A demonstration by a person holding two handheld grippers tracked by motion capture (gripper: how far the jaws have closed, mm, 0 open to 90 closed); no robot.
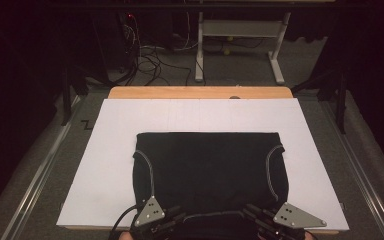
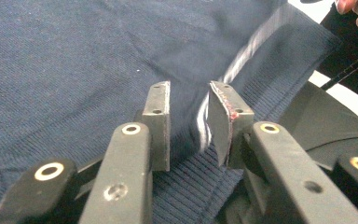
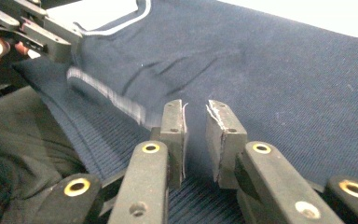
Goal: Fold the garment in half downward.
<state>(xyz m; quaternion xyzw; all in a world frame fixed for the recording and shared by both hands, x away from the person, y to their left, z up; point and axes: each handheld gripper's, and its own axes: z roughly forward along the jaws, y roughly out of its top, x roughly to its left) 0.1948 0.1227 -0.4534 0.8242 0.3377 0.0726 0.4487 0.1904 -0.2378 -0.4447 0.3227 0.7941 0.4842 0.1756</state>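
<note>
Two grippers at the near edge of one dark navy knit garment (image 1: pixel 210 167), laid flat on a white board (image 1: pixel 110 150) over the wooden table (image 1: pixel 200 92).

Garment: looks near-black from the high view, clearly navy blue in the gripper views. Fine knit body, broad ribbed band along the near hem. Pale striped trim curves down each side, left and right, in the high view. Far edge lies straight and square across the board; near edge reaches the board's front, between the two grippers. Surface mostly smooth, with a few shallow creases near the left gripper as seen in the right gripper view.

Left gripper (image 2: pixel 189 123): jaws a narrow gap apart, a raised fold of the fabric with its pale stripe standing between the pads. Pads not plainly pressing on it; no firm grip shown.

Right gripper (image 3: pixel 196 135): jaws likewise slightly parted, over the ribbed band where it meets the pale stripe. Cloth lies under and between the pads, not pinched.

Both grey plates sit at the garment's near corners in the high view.
</note>
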